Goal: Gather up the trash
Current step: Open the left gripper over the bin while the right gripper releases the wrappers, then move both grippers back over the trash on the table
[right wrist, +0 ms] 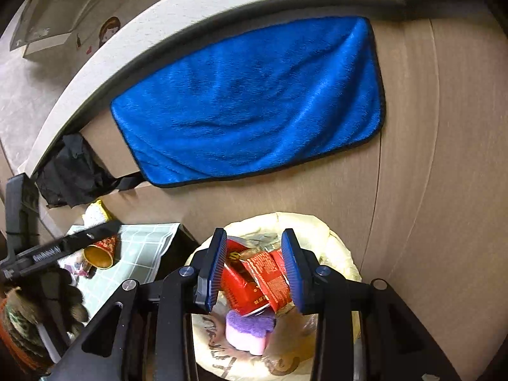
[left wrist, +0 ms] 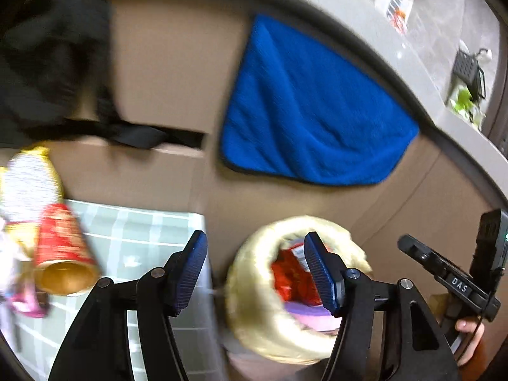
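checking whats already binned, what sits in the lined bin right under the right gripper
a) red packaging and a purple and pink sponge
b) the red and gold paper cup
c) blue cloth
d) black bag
a: in the right wrist view the red packaging and the purple and pink sponge lie inside the lined bin, below the right gripper.

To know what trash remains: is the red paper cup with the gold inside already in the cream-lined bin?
No, the red paper cup with the gold inside lies on its side on the pale green checked cloth, beside the cream-lined bin.
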Available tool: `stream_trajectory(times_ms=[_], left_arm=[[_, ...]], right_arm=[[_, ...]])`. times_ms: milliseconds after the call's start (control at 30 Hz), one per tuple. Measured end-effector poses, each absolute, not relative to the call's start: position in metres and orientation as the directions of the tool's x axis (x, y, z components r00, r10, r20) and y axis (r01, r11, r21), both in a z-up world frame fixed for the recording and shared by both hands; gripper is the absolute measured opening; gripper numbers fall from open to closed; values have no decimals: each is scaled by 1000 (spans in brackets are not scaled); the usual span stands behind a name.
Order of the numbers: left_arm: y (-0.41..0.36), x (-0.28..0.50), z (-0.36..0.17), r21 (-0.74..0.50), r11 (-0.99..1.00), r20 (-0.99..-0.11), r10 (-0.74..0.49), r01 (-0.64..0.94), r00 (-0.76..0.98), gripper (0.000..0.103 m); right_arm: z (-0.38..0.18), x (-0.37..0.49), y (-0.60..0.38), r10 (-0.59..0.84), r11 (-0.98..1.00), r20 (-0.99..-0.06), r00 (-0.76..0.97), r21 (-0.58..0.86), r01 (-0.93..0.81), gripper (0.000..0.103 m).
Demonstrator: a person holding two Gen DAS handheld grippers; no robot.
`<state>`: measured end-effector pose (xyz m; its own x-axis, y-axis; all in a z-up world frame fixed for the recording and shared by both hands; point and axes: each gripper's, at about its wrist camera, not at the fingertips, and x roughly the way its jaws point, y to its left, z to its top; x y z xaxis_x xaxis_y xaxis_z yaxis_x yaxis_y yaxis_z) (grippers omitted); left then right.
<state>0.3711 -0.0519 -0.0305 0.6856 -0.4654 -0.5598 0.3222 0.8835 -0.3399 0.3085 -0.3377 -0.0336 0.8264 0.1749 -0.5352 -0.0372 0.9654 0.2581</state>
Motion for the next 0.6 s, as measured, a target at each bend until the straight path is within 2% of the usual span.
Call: stream_trajectory(times_ms=[233,600], left_arm=[[23,334,-13,-234,948,-505,-308,215,807,64],[146,299,-30,-261,965,-519,-154,16,841,64]], right_arm=[[-22,293,-299,215,964,-487,846,244,-104,34],[-15,291,-212,340,939,-481,808,228,-259,34]])
